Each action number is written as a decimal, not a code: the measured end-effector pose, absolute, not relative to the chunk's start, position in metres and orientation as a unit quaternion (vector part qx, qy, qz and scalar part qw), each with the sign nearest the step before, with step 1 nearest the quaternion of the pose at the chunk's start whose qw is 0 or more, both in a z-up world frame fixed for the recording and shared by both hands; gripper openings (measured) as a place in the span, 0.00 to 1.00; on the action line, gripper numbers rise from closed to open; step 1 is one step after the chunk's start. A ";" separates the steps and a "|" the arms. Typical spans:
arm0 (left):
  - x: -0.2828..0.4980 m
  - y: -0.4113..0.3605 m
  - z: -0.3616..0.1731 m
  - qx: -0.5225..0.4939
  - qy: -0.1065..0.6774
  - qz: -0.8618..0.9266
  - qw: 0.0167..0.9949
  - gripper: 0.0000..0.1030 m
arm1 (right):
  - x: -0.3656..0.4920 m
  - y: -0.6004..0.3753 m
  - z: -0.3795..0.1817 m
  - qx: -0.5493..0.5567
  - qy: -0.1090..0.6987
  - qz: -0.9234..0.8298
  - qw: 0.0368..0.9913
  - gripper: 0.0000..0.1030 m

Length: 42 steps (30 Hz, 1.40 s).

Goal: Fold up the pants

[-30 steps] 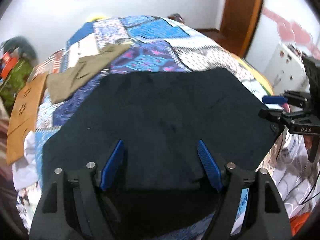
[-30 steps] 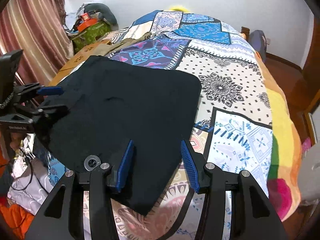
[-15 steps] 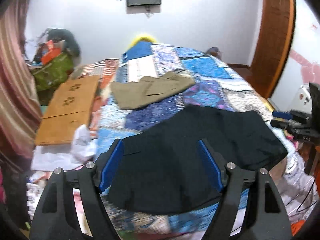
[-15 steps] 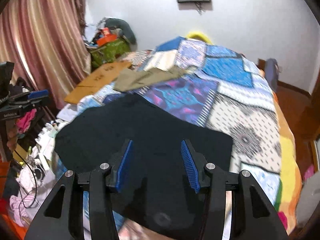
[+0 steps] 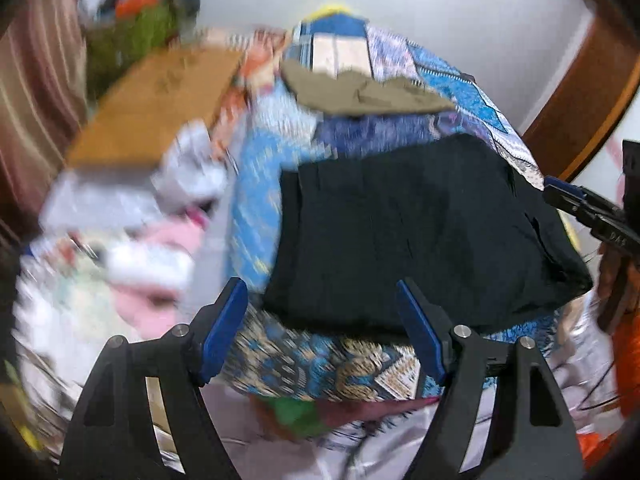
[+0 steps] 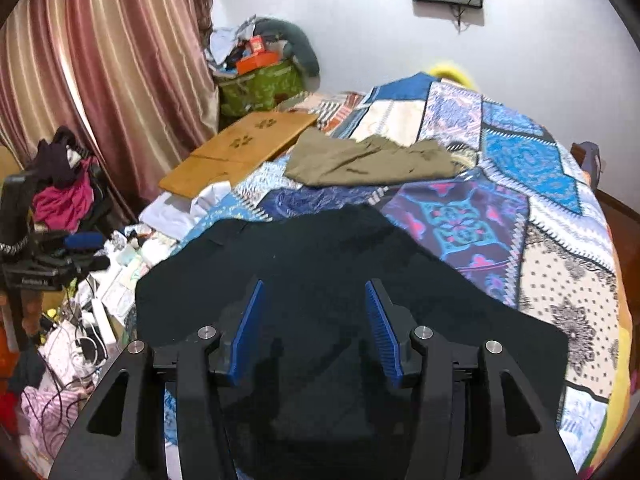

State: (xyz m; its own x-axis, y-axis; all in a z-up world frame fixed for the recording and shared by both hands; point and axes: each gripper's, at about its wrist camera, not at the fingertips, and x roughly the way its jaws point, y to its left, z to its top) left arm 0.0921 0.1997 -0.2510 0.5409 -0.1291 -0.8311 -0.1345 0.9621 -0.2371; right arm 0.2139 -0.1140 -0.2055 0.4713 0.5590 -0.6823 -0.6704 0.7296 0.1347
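Note:
Folded dark navy pants [image 5: 412, 236] lie flat at the near edge of the patchwork bedspread [image 5: 320, 364]. They also show in the right wrist view [image 6: 320, 264]. My left gripper [image 5: 320, 324] is open and empty, off the pants' near left corner, over the bed's edge. My right gripper [image 6: 316, 328] is open and empty, above the pants' near part. The right gripper shows at the right edge of the left wrist view [image 5: 580, 204]. The left gripper shows at the left edge of the right wrist view [image 6: 80, 248].
Olive green pants [image 6: 368, 160] lie further back on the bed. A wooden board [image 6: 240, 148] leans at the bed's left side. Clothes, cables and clutter [image 6: 72, 320] fill the floor on the left. A curtain [image 6: 100, 60] hangs behind.
Both grippers have pulled back and risen from the pants. The left view has swung left and down toward the bed's edge and is blurred. Both stay open.

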 end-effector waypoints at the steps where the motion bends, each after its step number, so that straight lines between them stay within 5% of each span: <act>1: 0.092 0.201 -0.262 -0.157 0.487 -0.004 0.859 0.74 | 0.215 -0.109 -0.209 -0.081 0.372 0.358 0.852 0.47; 9: 0.095 0.198 -0.313 -0.284 0.494 -0.045 0.821 0.76 | 0.219 -0.092 -0.237 -0.120 0.411 0.337 0.839 0.47; 20: 0.127 0.202 -0.323 -0.309 0.473 -0.010 0.825 0.83 | 0.223 -0.092 -0.251 -0.110 0.439 0.339 0.825 0.48; 26: 0.138 0.195 -0.316 -0.255 0.474 0.042 0.841 0.49 | 0.218 -0.092 -0.249 -0.106 0.435 0.341 0.826 0.49; 27: 0.136 0.195 -0.312 -0.242 0.470 0.059 0.847 0.33 | 0.217 -0.093 -0.248 -0.104 0.434 0.343 0.826 0.48; 28: 0.134 0.195 -0.308 -0.224 0.468 0.073 0.852 0.29 | 0.216 -0.094 -0.246 -0.101 0.432 0.345 0.827 0.48; 42: 0.128 0.160 -0.209 -0.099 0.380 0.093 0.915 0.20 | 0.212 -0.159 -0.204 -0.035 0.378 0.318 0.869 0.48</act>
State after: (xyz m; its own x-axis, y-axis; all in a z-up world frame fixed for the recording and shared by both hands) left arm 0.1276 0.1600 -0.2095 0.6944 0.0943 -0.7134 -0.2445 0.9633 -0.1107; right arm 0.2122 -0.1586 -0.2038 0.5123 0.5260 -0.6789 -0.5794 0.7952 0.1789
